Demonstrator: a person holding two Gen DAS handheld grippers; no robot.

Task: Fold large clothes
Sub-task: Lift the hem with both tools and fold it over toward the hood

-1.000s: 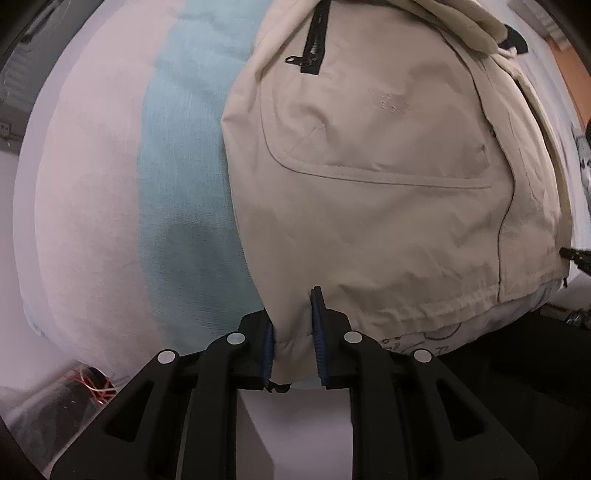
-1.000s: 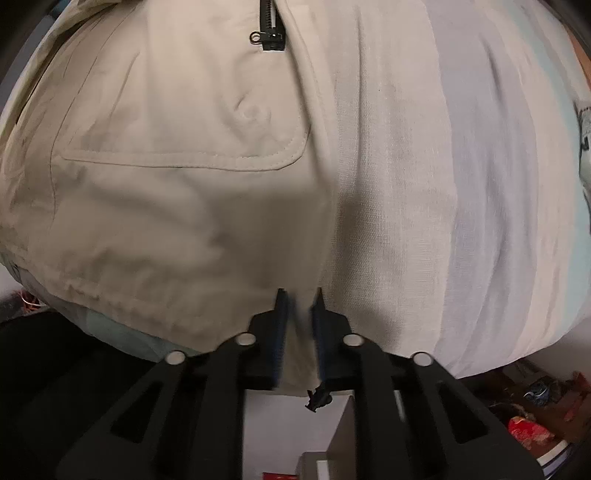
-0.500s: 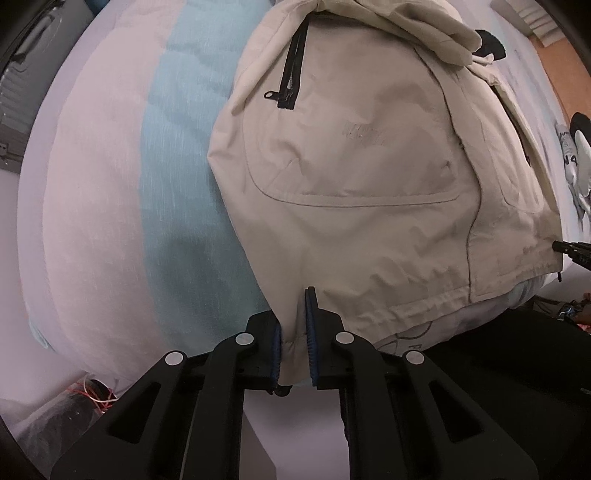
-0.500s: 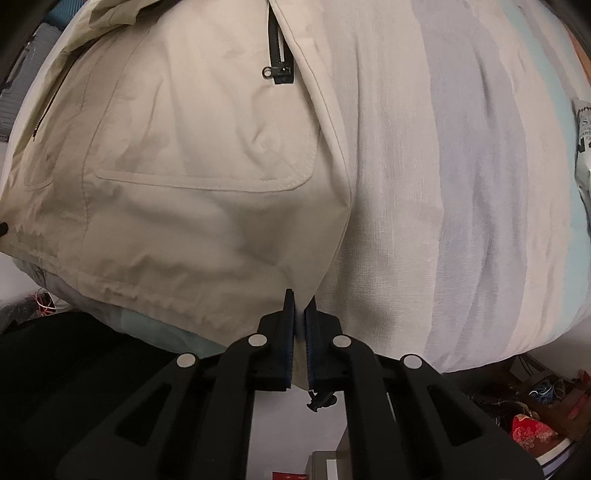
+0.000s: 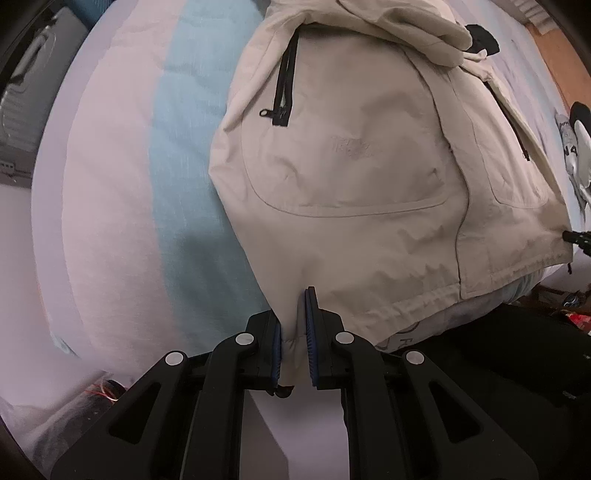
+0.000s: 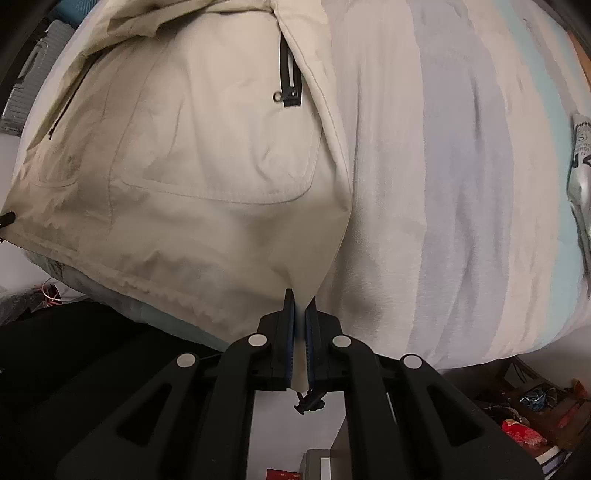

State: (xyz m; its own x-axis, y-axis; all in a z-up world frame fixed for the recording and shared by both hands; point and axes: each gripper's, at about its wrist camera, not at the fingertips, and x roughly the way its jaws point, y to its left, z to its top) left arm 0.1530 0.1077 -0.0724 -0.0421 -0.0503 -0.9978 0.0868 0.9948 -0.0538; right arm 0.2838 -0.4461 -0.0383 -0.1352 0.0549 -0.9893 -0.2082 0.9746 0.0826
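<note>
A beige jacket (image 5: pixel 354 177) with black pocket zippers lies on a bed with a striped cover (image 5: pixel 155 177). My left gripper (image 5: pixel 293 299) is shut on the jacket's bottom hem at its left corner. In the right wrist view the same jacket (image 6: pixel 207 158) fills the left half. My right gripper (image 6: pixel 300 301) is shut on the hem at the right corner. Both corners are lifted off the bed's near edge. The far part of the jacket, with its hood (image 5: pixel 399 26), is bunched up.
The striped bed cover (image 6: pixel 461 184) stretches to the right of the jacket. A printed grey item (image 6: pixel 581 166) lies at the far right of the bed. Clutter sits on the floor at the lower right (image 6: pixel 532 417). A grey suitcase (image 5: pixel 26 96) stands left of the bed.
Both grippers have closed tighter on the hem corners and pulled back and up. The jacket's lower part now looks smaller and stretched toward me.
</note>
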